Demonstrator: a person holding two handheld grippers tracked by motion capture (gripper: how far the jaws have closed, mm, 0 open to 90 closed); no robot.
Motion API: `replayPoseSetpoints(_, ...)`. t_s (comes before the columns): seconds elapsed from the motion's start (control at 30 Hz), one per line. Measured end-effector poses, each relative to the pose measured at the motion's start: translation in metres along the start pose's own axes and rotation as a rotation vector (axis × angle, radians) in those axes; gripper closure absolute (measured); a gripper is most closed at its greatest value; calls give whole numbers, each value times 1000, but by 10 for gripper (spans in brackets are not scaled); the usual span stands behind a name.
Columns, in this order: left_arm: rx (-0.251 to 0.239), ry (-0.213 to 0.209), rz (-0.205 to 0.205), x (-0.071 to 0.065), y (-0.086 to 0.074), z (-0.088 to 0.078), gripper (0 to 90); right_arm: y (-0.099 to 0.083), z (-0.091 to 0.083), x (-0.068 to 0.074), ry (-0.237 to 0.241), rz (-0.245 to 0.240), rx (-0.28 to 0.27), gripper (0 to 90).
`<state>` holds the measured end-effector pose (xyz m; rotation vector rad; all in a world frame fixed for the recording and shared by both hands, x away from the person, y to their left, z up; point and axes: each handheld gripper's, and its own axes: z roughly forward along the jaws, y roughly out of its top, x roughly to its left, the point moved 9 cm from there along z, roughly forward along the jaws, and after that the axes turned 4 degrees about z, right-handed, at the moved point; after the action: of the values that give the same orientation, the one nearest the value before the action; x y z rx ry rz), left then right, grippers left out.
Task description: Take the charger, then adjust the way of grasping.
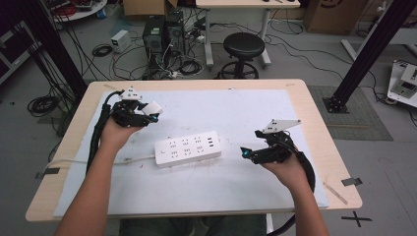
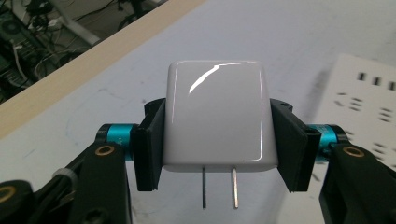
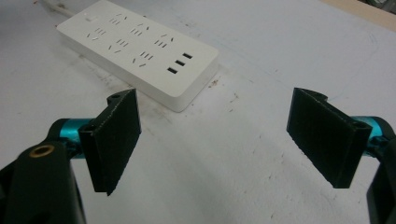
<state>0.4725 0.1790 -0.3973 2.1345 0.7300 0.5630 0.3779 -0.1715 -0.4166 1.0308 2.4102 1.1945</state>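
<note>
A white power strip (image 1: 187, 148) lies in the middle of the white mat, its cord running off to the left. My left gripper (image 1: 150, 112) hovers up and to the left of the strip, shut on a glossy white plug adapter (image 2: 215, 116) whose two metal prongs point back toward the camera. The strip's edge (image 2: 369, 100) appears at the right of the left gripper view. My right gripper (image 1: 244, 152) sits just right of the strip, open with nothing between its jaws. In the right gripper view (image 3: 215, 140) the strip (image 3: 140, 51) lies ahead, USB slots nearest.
The white mat (image 1: 246, 113) covers most of the wooden table (image 1: 314, 123). A black stool (image 1: 243, 46), computer towers and tangled cables stand on the floor beyond the far edge. Black frame posts rise at both sides.
</note>
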Motion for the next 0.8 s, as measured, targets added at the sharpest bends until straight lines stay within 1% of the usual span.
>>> replayPoseSetpoints(0.03,-8,-17,25,-13,2,-10,425,-1,0,1,6,-1,1,182)
replayPoseSetpoints(0.1,-8,-17,25,-13,2,-10,426,-1,-1,1,8,-4,1,182)
replayPoseSetpoints(0.13,-19,-44,51,-24,3,-19,426,-1,-3,2,4,-4,1,181)
replayPoseSetpoints(0.17,-21,-58,57,-26,2,-21,426,0,-4,2,4,-4,0,181)
replayPoseSetpoints(0.23,-19,-61,62,-27,1,-22,425,1,-4,2,4,-6,-7,181)
replayPoseSetpoints(0.37,-17,-65,59,-29,-2,-22,426,2,-5,2,3,-6,-7,182)
replayPoseSetpoints(0.4,-10,-67,70,-31,-6,-21,426,2,-3,1,3,-15,-5,181)
replayPoseSetpoints(0.43,-16,-67,61,-32,-7,-20,425,2,-3,2,6,-13,-2,181)
replayPoseSetpoints(0.47,-16,-67,61,-32,-7,-20,425,2,-3,2,6,-13,-2,181)
replayPoseSetpoints(0.5,-1,-69,69,-35,-11,-19,425,2,-2,3,9,-15,0,181)
replayPoseSetpoints(0.57,0,-70,71,-35,-13,-19,425,2,-2,3,10,-16,0,181)
replayPoseSetpoints(0.7,-7,-74,84,-39,-15,-20,425,3,1,5,17,-23,2,182)
replayPoseSetpoints(0.73,-18,-82,98,-43,-15,-22,425,4,2,6,19,-25,2,182)
replayPoseSetpoints(0.8,-28,-88,97,-45,-14,-22,425,7,3,8,21,-28,1,182)
